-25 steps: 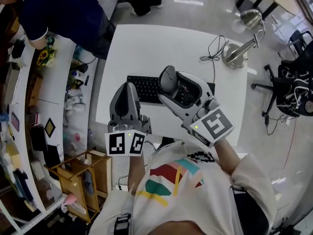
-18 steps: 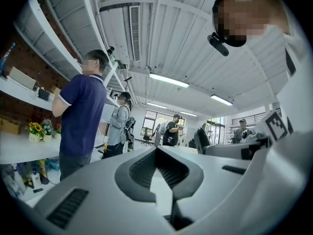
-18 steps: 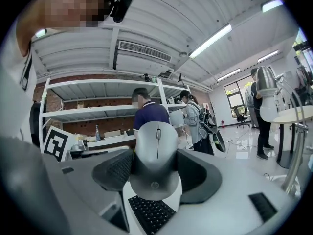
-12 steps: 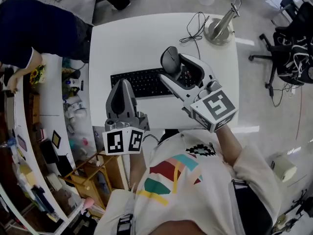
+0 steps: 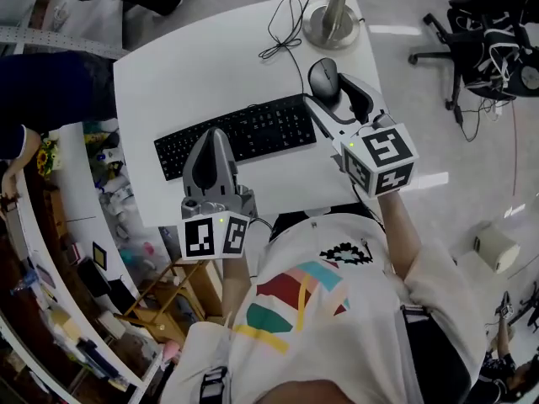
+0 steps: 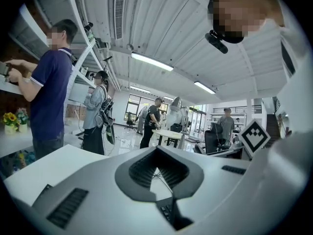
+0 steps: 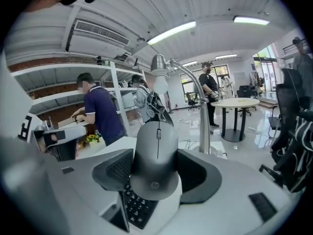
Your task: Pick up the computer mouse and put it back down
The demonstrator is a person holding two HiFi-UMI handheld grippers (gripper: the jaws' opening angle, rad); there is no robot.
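Note:
A dark grey computer mouse (image 5: 322, 77) (image 7: 155, 151) sits between the jaws of my right gripper (image 5: 331, 91) (image 7: 156, 166), which is shut on its sides. It is just right of the black keyboard (image 5: 240, 133), over the white table (image 5: 185, 66). In the right gripper view the keyboard (image 7: 137, 207) shows below the mouse, so the mouse seems lifted a little. My left gripper (image 5: 210, 144) (image 6: 157, 153) hovers over the keyboard's near left part, shut, with nothing between its pads.
A metal desk lamp's base (image 5: 330, 23) and its black cable (image 5: 285, 25) lie just beyond the mouse. An office chair (image 5: 488, 45) stands right of the table. Cluttered shelves (image 5: 93, 225), a wooden rack (image 5: 164, 301) and a person in dark blue (image 5: 50, 91) are at the left.
My right gripper has carried the mouse away from me and lower, from above the keyboard to the spot right of it near the lamp. The left gripper has stayed shut by the keyboard.

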